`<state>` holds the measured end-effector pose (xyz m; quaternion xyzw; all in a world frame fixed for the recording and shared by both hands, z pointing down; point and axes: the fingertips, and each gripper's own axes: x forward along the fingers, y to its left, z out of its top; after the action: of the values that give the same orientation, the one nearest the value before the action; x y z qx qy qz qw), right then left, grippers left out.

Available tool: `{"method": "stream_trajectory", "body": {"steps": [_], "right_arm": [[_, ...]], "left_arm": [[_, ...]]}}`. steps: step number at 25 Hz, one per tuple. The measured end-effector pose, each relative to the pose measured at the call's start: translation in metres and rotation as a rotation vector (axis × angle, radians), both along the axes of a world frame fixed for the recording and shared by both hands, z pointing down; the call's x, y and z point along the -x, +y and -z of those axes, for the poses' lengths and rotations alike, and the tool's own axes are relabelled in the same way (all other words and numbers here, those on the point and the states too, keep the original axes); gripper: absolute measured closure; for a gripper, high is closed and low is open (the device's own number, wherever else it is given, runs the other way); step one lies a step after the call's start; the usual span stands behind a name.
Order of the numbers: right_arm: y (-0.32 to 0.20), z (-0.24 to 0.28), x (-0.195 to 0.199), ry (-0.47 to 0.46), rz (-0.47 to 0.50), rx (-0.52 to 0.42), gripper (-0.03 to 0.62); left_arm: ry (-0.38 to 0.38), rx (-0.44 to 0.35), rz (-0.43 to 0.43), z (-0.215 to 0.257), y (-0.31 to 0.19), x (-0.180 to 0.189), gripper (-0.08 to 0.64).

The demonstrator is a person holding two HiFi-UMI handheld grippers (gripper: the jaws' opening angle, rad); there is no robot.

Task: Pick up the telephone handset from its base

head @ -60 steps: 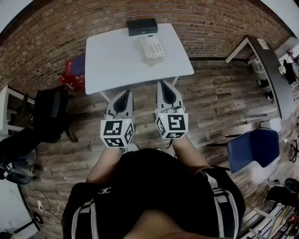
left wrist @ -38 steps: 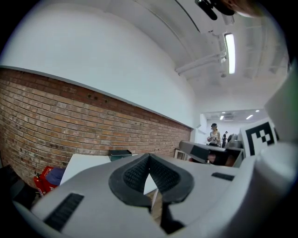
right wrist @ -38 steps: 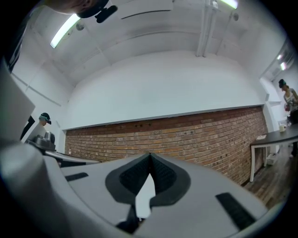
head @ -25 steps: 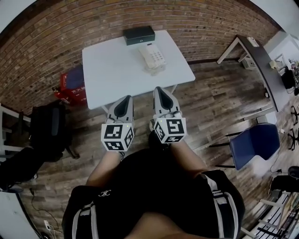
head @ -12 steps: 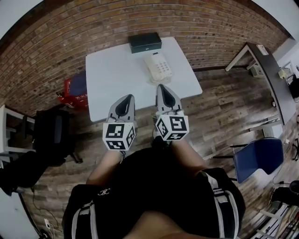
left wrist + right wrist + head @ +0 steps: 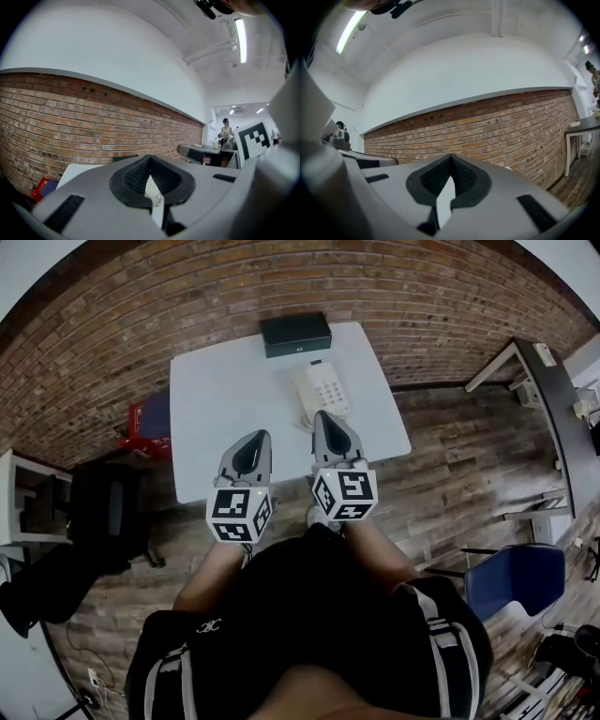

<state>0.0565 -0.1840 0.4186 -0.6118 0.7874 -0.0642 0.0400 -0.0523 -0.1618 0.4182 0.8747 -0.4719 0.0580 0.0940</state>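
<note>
A white telephone [image 6: 322, 390] sits on the far right part of a white table [image 6: 225, 390], its handset [image 6: 306, 397] lying in the cradle along the base's left side. My left gripper [image 6: 254, 435] and right gripper [image 6: 325, 417] are held side by side over the table's near edge, both pointing at the wall, both shut with nothing in them. The right gripper's tip is just short of the telephone. In the left gripper view the shut gripper [image 6: 150, 161] lets only a white sliver show through. The right gripper [image 6: 451, 159] faces the brick wall.
A black box [image 6: 295, 334] stands at the table's far edge against the brick wall [image 6: 141, 306]. A red bag [image 6: 148, 416] and a black chair [image 6: 103, 512] are on the floor at left. At right are a blue chair [image 6: 514, 579] and a dark desk [image 6: 555, 362].
The person has walked up to the table. Table and telephone have come nearer, and both gripper tips now reach over the table's near edge. Both grippers stay shut.
</note>
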Motion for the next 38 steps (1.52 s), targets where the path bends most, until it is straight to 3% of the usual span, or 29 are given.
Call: {"method": "stream_trajectory", "body": {"steps": [15,21,33,34,36,38], "right_arm": [[-0.101,-0.027,-0.043,0.005,0.159,0.073,0.595],[-0.135,-0.059,-0.045,0.016,0.203,0.178,0.594],[-0.182,-0.127,-0.015,0.170,0.193,0.336,0.591],[-0.185,-0.133,-0.012,0.185,0.195,0.354,0.583],[-0.192,-0.146,-0.006,0.216,0.202,0.391,0.497],[-0.197,-0.158,-0.002,0.255,0.199,0.426,0.472]], "left_arm": [[-0.030,0.032,0.124,-0.005,-0.090,-0.056,0.558],[-0.007,0.047,0.189,-0.008,-0.114,-0.053,0.558],[0.007,0.069,0.175,-0.015,-0.147,-0.025,0.558],[0.007,0.073,0.177,-0.017,-0.148,-0.021,0.558],[0.011,0.083,0.186,-0.022,-0.151,-0.012,0.558],[0.019,0.093,0.196,-0.024,-0.153,-0.003,0.558]]}}
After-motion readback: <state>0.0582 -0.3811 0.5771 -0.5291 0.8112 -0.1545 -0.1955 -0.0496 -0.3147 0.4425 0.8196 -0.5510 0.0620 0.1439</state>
